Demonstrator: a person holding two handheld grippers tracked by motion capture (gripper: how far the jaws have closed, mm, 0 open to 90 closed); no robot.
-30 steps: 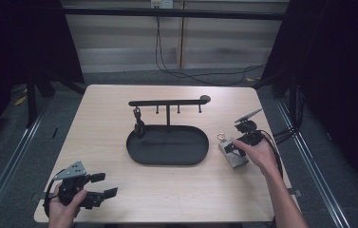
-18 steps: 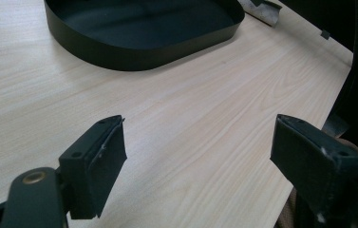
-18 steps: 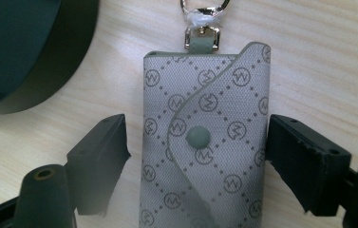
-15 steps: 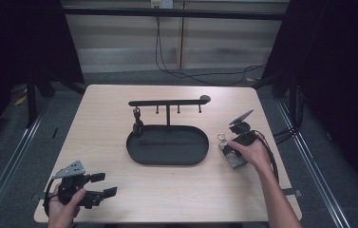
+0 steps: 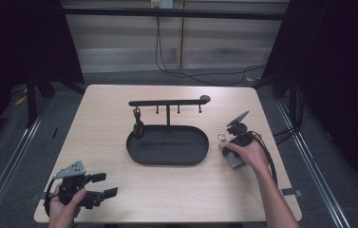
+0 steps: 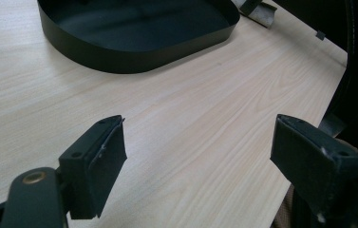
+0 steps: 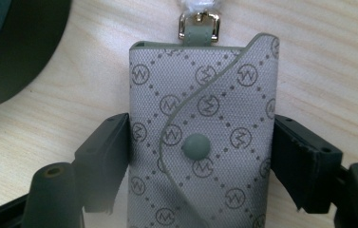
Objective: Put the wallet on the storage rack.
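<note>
From the high view, the left tool (image 5: 101,185) sits at the near left corner of the worktop (image 5: 105,123), jaws spread and holding nothing, probably parked out of the way. The right tool (image 5: 232,142) is down on a grey key pouch (image 5: 232,157) lying on the worktop just right of the black oval tray (image 5: 168,145), whose hook stand (image 5: 168,102) carries one small dark item (image 5: 138,127); the free hooks suggest where the pouch may go

The left gripper view shows its jaws wide apart over bare wood, the tray's wall (image 6: 134,54) farther off

In the right gripper view the jaws straddle the pouch (image 7: 204,142) at mid-length beside its snap (image 7: 194,145), close against both long edges; whether they pinch it I cannot tell. The gold ring (image 7: 199,23) points away, likely left free for hanging
</note>
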